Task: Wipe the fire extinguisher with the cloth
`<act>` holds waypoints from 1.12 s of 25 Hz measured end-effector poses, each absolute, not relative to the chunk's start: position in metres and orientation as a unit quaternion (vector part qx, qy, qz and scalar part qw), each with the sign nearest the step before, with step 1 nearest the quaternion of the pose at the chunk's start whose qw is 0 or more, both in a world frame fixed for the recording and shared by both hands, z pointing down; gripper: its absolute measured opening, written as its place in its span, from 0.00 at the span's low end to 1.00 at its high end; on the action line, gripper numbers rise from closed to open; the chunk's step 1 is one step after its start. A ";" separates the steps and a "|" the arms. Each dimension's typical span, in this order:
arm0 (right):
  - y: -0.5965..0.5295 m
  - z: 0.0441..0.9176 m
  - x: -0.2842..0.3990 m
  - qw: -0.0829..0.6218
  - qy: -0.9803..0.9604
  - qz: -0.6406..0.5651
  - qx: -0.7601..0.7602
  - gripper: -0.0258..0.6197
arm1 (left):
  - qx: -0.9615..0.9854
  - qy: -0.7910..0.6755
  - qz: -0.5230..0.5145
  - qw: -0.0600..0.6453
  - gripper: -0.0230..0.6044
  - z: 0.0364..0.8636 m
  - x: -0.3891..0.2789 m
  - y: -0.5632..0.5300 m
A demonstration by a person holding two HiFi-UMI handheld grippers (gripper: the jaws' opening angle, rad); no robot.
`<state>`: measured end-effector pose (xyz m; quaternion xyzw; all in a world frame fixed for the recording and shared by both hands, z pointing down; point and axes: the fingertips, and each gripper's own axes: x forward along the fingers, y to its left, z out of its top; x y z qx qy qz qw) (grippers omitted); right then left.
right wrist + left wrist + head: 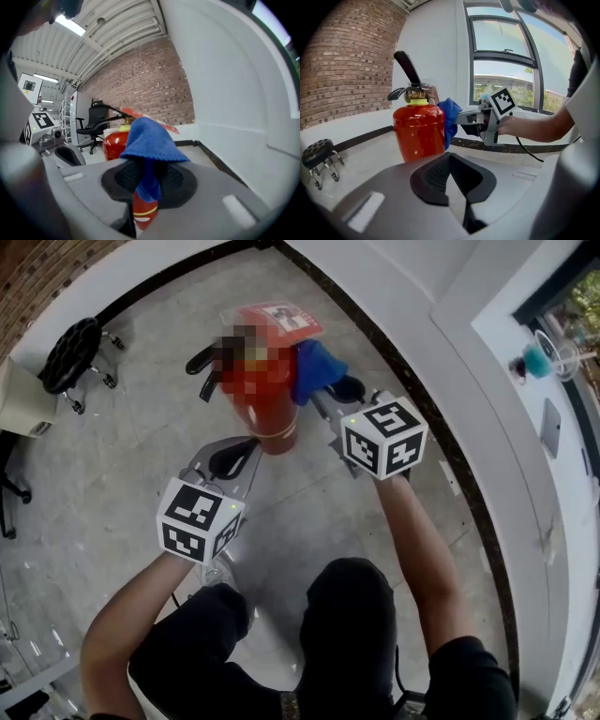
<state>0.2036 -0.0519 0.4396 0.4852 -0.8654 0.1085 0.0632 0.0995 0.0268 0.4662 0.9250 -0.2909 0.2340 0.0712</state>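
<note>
Left gripper (pixel 232 457) shut, right gripper (pixel 328 401) gripping the cloth (pixel 315 371).
Both forearms (pixel 419 532) reach forward; the left gripper sits nearer, jaws together and empty, the right farther out, jaws pinching a fold.

Red fire extinguisher (pixel 272 418) – upright on floor (pixel 159 390), black lever on top – blue cloth (pixel 314 371) bunched vs. its upper side.

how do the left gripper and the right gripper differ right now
The left gripper has its jaws shut on nothing; the right gripper clamps a blue cloth. The right gripper presses that cloth against the upper side of the red fire extinguisher, while the left gripper hangs short of it, touching nothing. Both point toward the extinguisher, and each carries a marker cube.
</note>
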 end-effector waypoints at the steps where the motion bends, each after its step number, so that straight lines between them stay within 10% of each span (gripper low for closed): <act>1: -0.050 0.426 0.202 0.059 -0.867 0.094 0.486 0.16 | 0.925 -0.292 0.233 0.069 0.04 0.464 0.101 0.027; 28: -0.010 0.771 0.165 0.255 -0.782 0.316 0.472 0.16 | 0.898 -0.319 0.279 0.115 0.04 0.553 0.063 0.020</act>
